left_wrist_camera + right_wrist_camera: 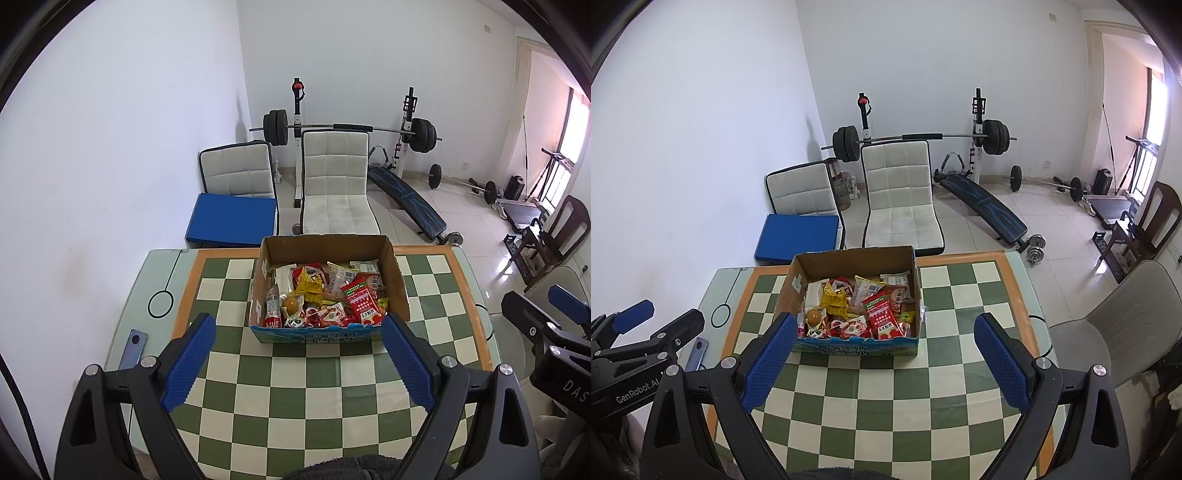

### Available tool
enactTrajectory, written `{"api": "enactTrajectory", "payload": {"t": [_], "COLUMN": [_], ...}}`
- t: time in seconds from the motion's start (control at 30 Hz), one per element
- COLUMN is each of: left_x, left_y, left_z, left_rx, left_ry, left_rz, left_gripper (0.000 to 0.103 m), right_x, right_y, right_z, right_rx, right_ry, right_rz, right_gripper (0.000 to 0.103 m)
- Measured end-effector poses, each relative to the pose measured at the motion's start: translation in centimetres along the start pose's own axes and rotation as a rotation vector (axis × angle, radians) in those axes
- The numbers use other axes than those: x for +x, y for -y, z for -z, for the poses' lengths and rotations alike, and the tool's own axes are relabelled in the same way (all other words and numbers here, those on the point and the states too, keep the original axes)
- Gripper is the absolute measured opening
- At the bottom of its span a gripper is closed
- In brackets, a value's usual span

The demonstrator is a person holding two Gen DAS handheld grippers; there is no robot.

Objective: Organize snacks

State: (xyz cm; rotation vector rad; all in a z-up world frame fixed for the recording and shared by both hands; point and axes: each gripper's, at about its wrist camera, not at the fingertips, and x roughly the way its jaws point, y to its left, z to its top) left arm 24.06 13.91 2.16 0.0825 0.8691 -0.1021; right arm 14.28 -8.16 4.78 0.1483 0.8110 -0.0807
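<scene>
ahead: bare checkered cloth (pixel 295 387) | obstacle: open-topped snack box (pixel 328 291) | left edge: phone (pixel 133 348)

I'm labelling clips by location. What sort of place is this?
Probably a room in a home, used partly as a gym: a barbell on its rack, a sit-up bench, and a checkered table with a cardboard box of snacks.

"GenRobot.AI" stands on the left hand-held gripper (pixel 631 325); "DAS" on the right hand-held gripper (pixel 550 314).

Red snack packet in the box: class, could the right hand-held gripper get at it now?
Probably yes: the red snack packet lies on top in the open box, and the right hand-held gripper is open.
</scene>
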Motion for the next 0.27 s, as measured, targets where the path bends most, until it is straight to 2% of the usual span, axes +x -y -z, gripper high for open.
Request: {"api": "enactTrajectory", "payload": {"t": [0.27], "left_x": [-0.07], "left_y": [0.57], "left_z": [0.02], "left_rx": [0.030], "left_ry": [0.009], "left_rz": [0.009], "left_gripper": [0.092], "right_x": [-0.01], "right_y": [-0.02], "right_z": [0.05], "right_rx": [0.006], "right_ry": [0.001], "right_rz": [0.005], "right_gripper": [0.098]}}
